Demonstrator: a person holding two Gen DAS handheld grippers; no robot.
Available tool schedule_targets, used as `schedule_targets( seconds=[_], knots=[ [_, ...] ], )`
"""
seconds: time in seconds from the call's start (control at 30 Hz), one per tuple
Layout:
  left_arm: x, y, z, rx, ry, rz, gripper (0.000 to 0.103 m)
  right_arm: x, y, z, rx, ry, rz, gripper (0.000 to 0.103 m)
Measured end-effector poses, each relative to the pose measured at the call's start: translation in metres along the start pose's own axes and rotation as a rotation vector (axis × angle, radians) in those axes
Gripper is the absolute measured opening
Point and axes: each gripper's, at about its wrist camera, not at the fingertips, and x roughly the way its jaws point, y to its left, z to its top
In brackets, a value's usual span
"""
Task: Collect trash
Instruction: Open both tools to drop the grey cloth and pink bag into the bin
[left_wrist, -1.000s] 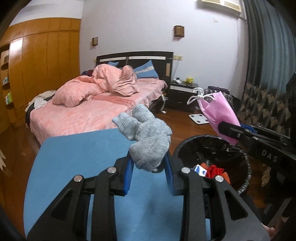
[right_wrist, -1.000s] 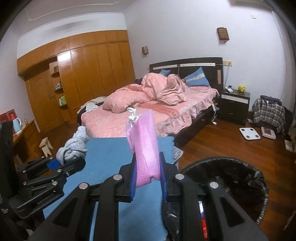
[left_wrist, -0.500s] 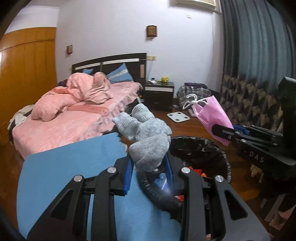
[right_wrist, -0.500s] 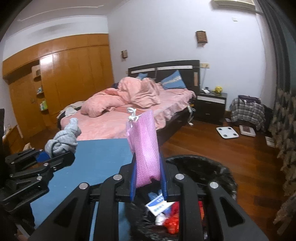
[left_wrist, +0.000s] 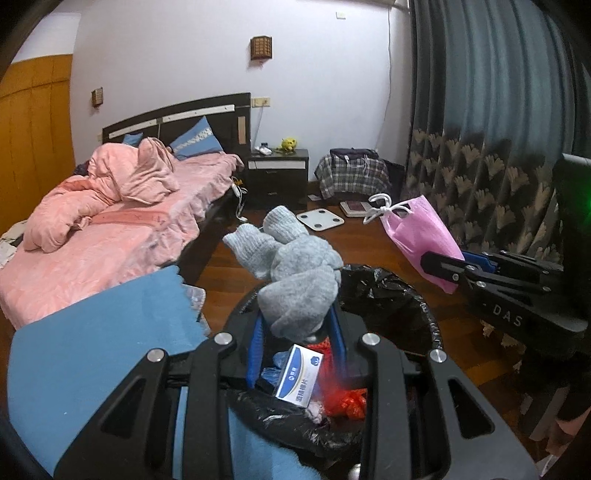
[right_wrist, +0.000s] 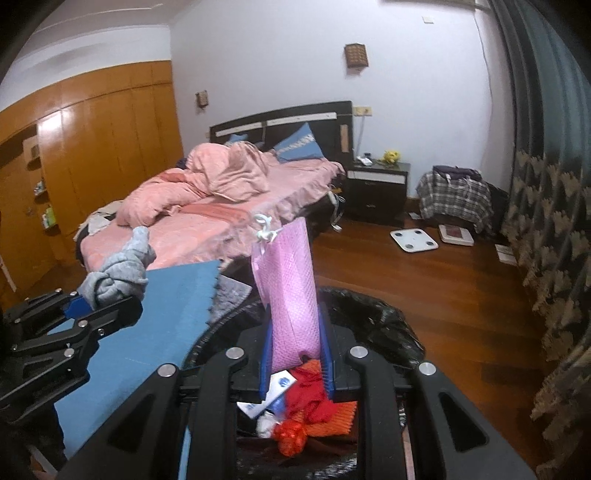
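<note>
Far left there's a glossy wooden wardrobe wall (right_wrist: 99, 147). Next to it is the bed (left_wrist: 110, 229) with a rumpled pink duvet (left_wrist: 110, 188) and blue pillows (left_wrist: 195, 142) against a dark headboard. In front of it sits the blue bench (left_wrist: 92, 339), top bare as far as I can see, its near edge jagged.

The left gripper (left_wrist: 295, 339) has its blue-padded fingers (left_wrist: 255, 347) clamped on a knotted grey knit sock bundle (left_wrist: 295, 273), held right over the bin (left_wrist: 391, 291). That's a round trash can with a black liner, just beside the bench on the dark wood floor (right_wrist: 461, 295). Inside it: a white and blue box (left_wrist: 300, 380), red and orange netting (right_wrist: 314, 398), some other bits I can't make out.

The right gripper (right_wrist: 295, 354) is pinched shut on a pink bag (right_wrist: 290, 291) with a white tied handle, standing upright above the same bin.

Further right is a dark nightstand (left_wrist: 277, 177) with a small yellow toy (left_wrist: 289, 143) on top, then a plaid bag (left_wrist: 352, 175) against the white wall. A white bathroom scale (left_wrist: 320, 220) lies on the floor, and grey-blue curtains (left_wrist: 491, 110) with a leaf pattern fill the right edge.
</note>
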Motion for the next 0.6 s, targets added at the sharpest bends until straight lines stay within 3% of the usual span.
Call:
schedule_targets(
  seconds=[0.43, 0.53, 0.6],
  knots=[
    [0.072, -0.002, -0.009, 0.005, 0.095, -0.028, 0.031, 0.045, -0.031, -0.021, 0.042, 0.1, -0.041, 0.025],
    [0.084, 0.0, -0.01, -0.009, 0.113, -0.032, 0.039, 0.055, -0.033, -0.026, 0.04, 0.116, -0.071, 0.031],
    [0.089, 0.005, -0.012, -0.023, 0.117, -0.034, 0.049, 0.06, -0.034, -0.029, 0.04, 0.127, -0.093, 0.05]
  ],
)
